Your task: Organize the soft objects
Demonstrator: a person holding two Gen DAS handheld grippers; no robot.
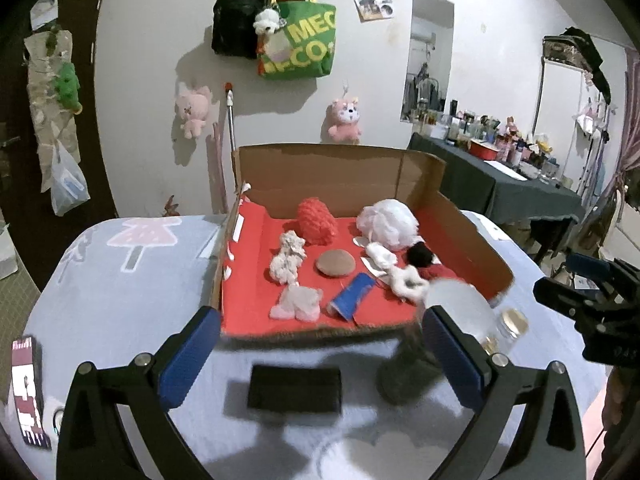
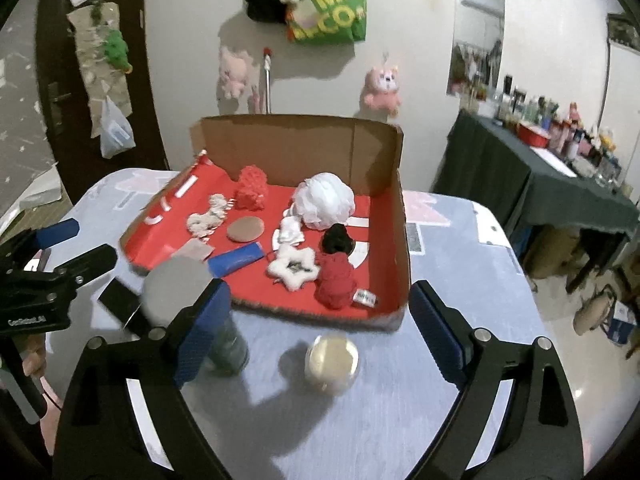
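Both the left gripper (image 1: 320,356) and the right gripper (image 2: 320,332) hang wide open and empty just short of the red-lined cardboard box (image 2: 402,240), whose soft objects lie ahead; the red knitted item (image 2: 335,280) sits nearest the right one.

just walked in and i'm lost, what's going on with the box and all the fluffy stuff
A person holds two tongs above a table, both open and holding nothing. The left tongs and right tongs face a red-lined cardboard box that holds soft items, among them a white bath pouf and a red knitted piece.
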